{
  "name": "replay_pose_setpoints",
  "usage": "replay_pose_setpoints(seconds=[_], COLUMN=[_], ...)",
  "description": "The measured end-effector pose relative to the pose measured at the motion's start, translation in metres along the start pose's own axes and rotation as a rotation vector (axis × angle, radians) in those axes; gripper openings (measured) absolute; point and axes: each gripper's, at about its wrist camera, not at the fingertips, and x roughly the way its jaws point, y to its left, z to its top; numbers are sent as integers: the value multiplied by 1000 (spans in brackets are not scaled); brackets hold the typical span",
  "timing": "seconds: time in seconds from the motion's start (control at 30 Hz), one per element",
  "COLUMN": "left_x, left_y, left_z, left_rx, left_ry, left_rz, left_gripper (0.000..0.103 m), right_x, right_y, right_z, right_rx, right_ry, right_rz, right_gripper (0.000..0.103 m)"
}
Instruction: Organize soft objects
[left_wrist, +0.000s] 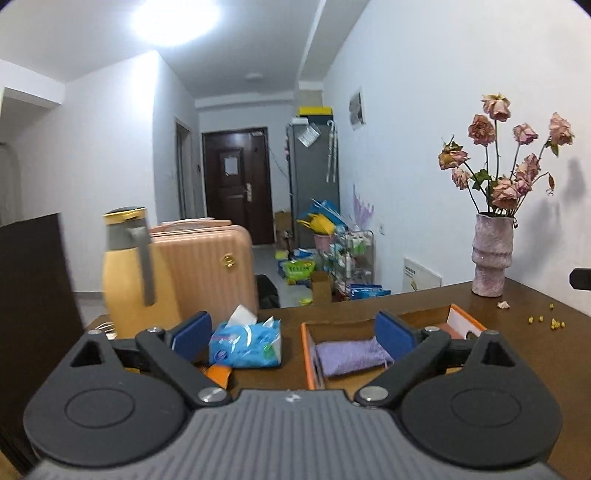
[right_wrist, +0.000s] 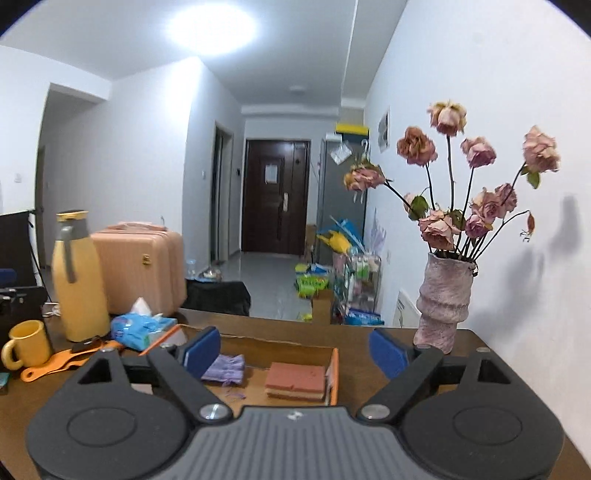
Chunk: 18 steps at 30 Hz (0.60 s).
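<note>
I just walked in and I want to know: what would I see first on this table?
You would likely spot the dried pink roses first, standing in a bumpy pale vase by the white wall on the right. Next, the tall yellow jug on the left, with a blue tissue pack beside it. In the middle, an orange-edged box holds a purple cloth and a pink sponge.

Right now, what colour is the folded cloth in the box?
Lilac purple; the folded cloth shows best in the left wrist view.
</note>
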Motion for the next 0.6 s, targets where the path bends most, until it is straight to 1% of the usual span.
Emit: replay_pose_setpoints(seconds=[0.1, 0.2, 0.33, 0.43, 0.47, 0.53, 0.6], left_x=[-36, -76, -125, -162, -169, -179, -183], left_y=[-1, -4, -9, -9, -10, -12, -14], left_z=[-32, -66, -104, -127, -132, -137, -139], left_rx=[18, 33, 25, -14, -22, -9, 17], left_ry=[-2, -13, -27, -49, -43, -25, -28], left_rz=[13, -12, -45, -58, -66, -91, -96], left_gripper=[99, 101, 102, 103, 103, 103, 103], right_x=[-35, -74, -125, -159, -169, -182, -186], right_y=[17, 36, 61, 75, 78, 82, 87], right_z=[-30, -63, -107, -134, -142, -151, -154], right_rx=[0, -8, -21, 4, 17, 23, 11], right_ry=[-15, -27, -44, -40, -32, -23, -14], right_rz=[12, 34, 41, 52, 63, 84, 109], right_gripper=[89, 89, 89, 90, 90, 90, 90])
